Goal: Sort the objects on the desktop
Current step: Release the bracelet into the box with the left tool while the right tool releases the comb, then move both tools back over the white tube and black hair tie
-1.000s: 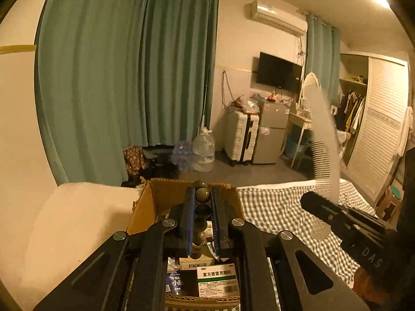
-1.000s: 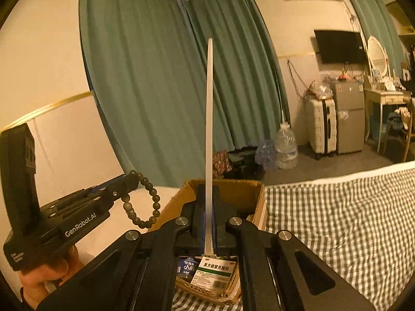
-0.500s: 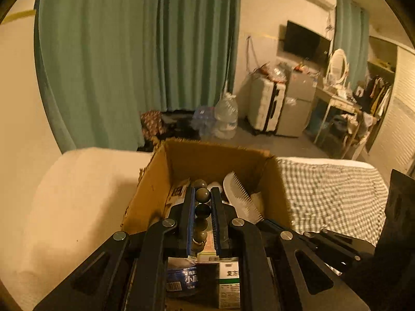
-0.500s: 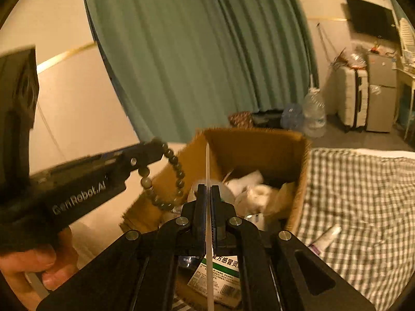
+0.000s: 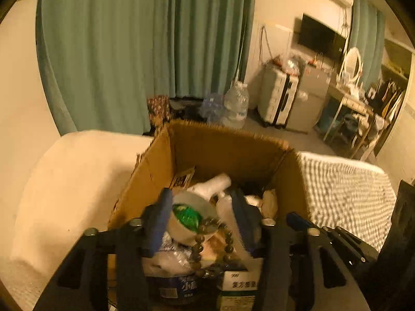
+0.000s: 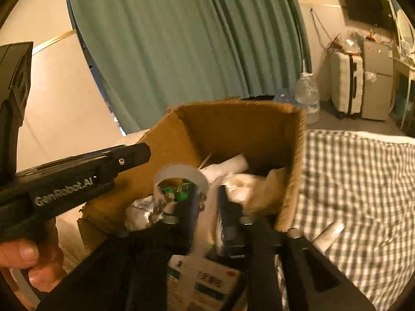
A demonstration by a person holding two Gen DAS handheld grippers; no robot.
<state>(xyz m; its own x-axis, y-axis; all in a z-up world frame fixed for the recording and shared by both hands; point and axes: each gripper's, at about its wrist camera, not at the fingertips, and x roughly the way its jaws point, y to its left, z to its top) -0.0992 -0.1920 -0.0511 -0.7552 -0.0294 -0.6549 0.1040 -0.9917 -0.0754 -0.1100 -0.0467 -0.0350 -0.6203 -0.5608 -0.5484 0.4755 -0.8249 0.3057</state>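
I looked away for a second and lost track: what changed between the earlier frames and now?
Both grippers came down over the cardboard box. The left gripper is opening and has let go of the bead bracelet, now lying on the clutter. The right gripper is opening too, releasing the white comb into the box. The box and the checked cloth stayed put.

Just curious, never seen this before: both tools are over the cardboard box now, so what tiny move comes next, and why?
Probably lift both away. The left hand-held gripper is opening, and the bead bracelet already lies loose in the cardboard box.
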